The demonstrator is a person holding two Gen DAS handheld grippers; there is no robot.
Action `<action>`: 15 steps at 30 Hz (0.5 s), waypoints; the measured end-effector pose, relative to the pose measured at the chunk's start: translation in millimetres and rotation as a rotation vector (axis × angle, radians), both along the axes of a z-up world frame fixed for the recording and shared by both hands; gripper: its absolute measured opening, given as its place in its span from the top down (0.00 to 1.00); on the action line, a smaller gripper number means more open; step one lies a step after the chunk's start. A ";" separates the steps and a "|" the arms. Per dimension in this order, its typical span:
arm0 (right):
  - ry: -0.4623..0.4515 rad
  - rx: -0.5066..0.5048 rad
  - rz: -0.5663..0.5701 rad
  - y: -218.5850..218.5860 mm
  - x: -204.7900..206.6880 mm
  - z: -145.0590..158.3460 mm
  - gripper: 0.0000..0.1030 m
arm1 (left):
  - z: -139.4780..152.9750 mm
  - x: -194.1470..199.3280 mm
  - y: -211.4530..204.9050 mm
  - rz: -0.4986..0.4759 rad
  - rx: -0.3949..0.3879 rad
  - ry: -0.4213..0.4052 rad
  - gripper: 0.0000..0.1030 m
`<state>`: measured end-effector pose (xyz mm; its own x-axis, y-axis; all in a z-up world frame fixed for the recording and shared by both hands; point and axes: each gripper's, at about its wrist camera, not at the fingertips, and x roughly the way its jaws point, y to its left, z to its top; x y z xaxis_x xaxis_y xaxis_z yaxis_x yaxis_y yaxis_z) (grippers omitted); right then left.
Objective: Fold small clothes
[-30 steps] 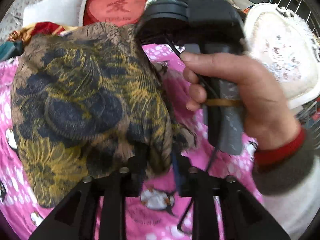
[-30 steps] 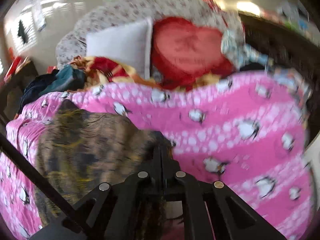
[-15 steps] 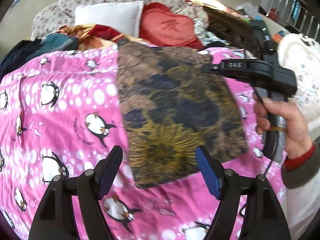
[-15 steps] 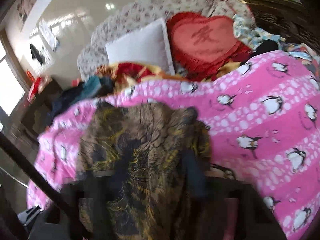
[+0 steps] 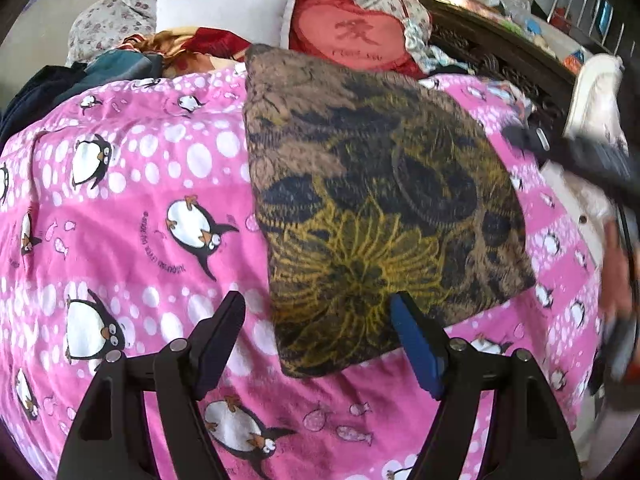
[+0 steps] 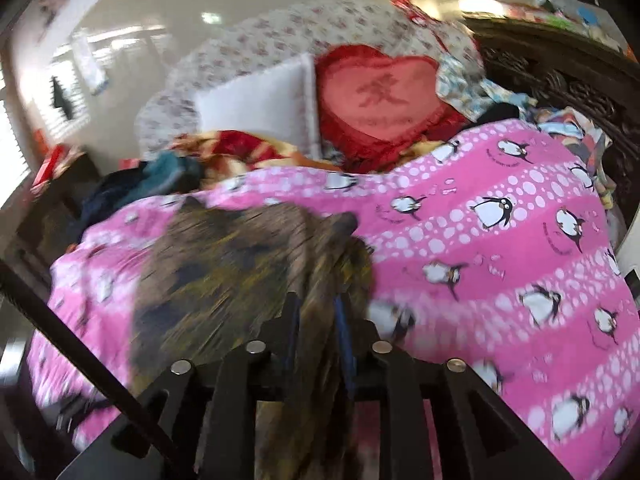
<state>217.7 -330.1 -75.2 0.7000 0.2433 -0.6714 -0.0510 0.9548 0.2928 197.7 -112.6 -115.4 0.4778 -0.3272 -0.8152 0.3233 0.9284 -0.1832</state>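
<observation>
A brown garment with dark blue and yellow flower print [image 5: 372, 208] lies folded in a rough rectangle on the pink penguin blanket [image 5: 132, 208]. My left gripper [image 5: 320, 340] is open and empty, just in front of the garment's near edge. In the right wrist view, my right gripper [image 6: 318, 316] is shut on the garment [image 6: 240, 264] at its near right edge, with cloth hanging between the jaws. The view is blurred. The right gripper's body [image 5: 580, 156] shows blurred at the right edge of the left wrist view.
A white pillow [image 5: 224, 12], a red heart cushion [image 5: 352, 36] and a heap of clothes [image 5: 100, 68] lie at the far side of the bed. A dark carved headboard [image 6: 560, 76] runs along the right. A white chair back [image 5: 596, 92] stands at right.
My left gripper let go of the garment and opened wide, drawing back. The garment now lies flat on the blanket. My right gripper stays shut on it and moved.
</observation>
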 end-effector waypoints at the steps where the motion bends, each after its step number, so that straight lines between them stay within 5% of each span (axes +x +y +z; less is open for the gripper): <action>1: 0.021 0.006 0.019 6.2 -8.3 -5.4 0.59 | -1.8 0.8 -1.2 0.003 0.000 0.004 0.27; 5: 0.109 -0.020 0.024 22.1 -27.0 -38.6 0.60 | -10.5 -0.9 -3.6 0.015 0.000 0.051 0.27; 7: 0.106 -0.036 0.058 27.9 -32.4 -48.7 0.95 | -8.7 -5.2 -2.3 0.013 0.000 0.051 0.27; 11: -0.004 -0.079 0.050 25.3 -53.5 -32.4 0.95 | 3.7 -15.4 7.7 0.036 -0.004 0.019 0.27; 15: 0.093 -0.048 -0.004 15.6 -39.6 -63.9 0.95 | -2.1 -19.0 12.7 0.061 0.000 0.036 0.24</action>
<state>178.2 -314.5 -139.0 0.6347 0.2066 -0.7446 -0.0215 0.9679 0.2502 178.7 -99.8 -117.4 0.4669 -0.2988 -0.8323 0.2591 0.9461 -0.1942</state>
